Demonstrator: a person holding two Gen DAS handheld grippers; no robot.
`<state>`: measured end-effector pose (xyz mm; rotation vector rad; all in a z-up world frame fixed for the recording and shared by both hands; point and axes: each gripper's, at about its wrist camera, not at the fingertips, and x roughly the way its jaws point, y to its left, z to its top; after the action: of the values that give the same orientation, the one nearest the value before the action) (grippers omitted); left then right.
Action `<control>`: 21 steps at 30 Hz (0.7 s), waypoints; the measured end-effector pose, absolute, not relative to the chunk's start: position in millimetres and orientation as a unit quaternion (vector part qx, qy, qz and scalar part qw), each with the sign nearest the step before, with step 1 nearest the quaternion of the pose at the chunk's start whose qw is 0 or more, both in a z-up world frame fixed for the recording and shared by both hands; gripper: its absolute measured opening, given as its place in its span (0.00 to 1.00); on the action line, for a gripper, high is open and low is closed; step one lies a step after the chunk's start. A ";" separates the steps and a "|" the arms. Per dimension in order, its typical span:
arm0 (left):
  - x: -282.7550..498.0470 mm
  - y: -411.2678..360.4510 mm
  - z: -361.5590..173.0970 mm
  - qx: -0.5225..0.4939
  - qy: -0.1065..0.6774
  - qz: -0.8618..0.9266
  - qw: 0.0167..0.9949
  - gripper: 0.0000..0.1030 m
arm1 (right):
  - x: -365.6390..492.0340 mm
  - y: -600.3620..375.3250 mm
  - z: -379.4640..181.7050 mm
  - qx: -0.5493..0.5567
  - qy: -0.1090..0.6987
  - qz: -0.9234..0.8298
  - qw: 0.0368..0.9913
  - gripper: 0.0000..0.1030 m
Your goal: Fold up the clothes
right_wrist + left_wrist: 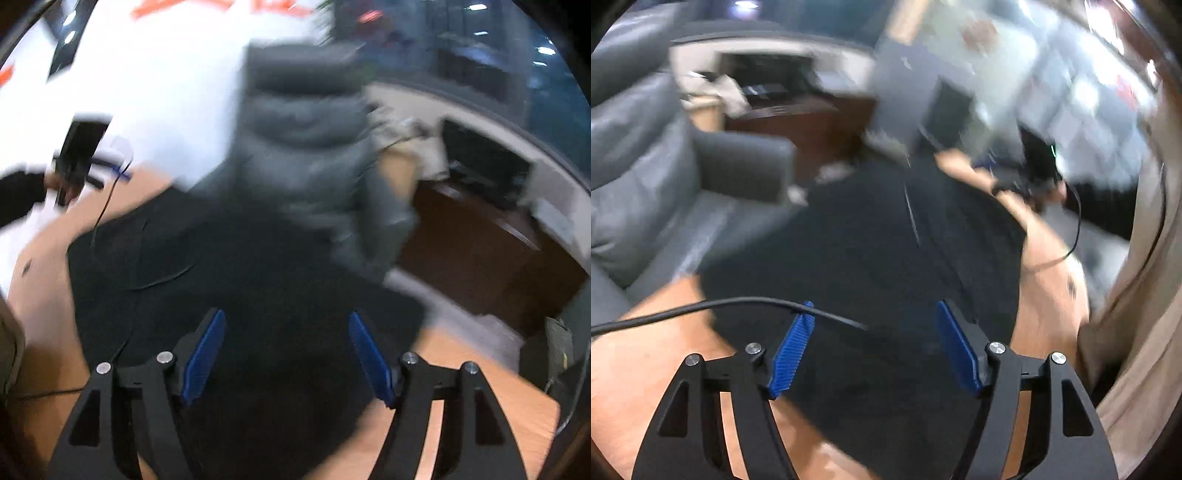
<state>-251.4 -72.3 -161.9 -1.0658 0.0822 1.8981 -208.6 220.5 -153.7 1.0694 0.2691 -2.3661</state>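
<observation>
A black garment (864, 258) lies spread on a wooden table (646, 354); it also shows in the right wrist view (258, 288). My left gripper (875, 314) hovers over the garment's near part, jaws wide apart and empty, blue pads (792, 354) visible. My right gripper (286, 323) hovers over the garment too, open and empty. In the left wrist view the right gripper (1039, 173) shows at the far side, held in a hand. In the right wrist view the left gripper (75, 158) shows at the far left. Both views are motion-blurred.
A grey sofa (639, 177) stands left of the table. A grey chair (306, 147) stands behind the table. A black cable (701, 306) crosses over the garment. A dark wood desk (480, 251) stands at the right. A beige trouser leg (1145, 314) is at the right edge.
</observation>
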 end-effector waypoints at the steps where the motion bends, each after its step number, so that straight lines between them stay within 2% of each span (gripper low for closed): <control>1: -245.7 -65.8 -170.4 -0.440 0.041 0.765 0.470 0.67 | -205.2 216.7 -167.3 0.408 0.103 -0.869 0.262 0.68; 3: -234.3 -52.9 -187.4 -0.451 0.056 0.749 0.482 0.67 | -198.1 219.9 -204.0 0.452 0.094 -0.853 0.244 0.65; 5: -222.9 -40.0 -204.4 -0.462 0.071 0.733 0.494 0.67 | -183.0 234.6 -214.0 0.448 0.075 -0.860 0.233 0.64; 8: -217.6 -37.2 -211.2 -0.457 0.067 0.732 0.500 0.61 | -163.5 243.8 -220.0 0.450 0.070 -0.863 0.217 0.63; 16: -141.9 -14.2 -210.0 -0.481 0.079 0.720 0.494 0.60 | -97.3 272.8 -218.4 0.447 0.034 -0.868 0.213 0.63; 20: -91.7 0.7 -194.9 -0.507 0.118 0.715 0.467 0.61 | -67.9 293.3 -192.2 0.466 0.031 -0.865 0.184 0.64; 21: -83.5 0.4 -185.1 -0.515 0.120 0.717 0.455 0.63 | -58.4 303.1 -181.7 0.468 0.021 -0.867 0.171 0.70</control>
<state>-83.5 0.4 -185.1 -1.2709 0.2949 1.7686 -58.4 303.1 -181.7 1.3289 0.0593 -2.4616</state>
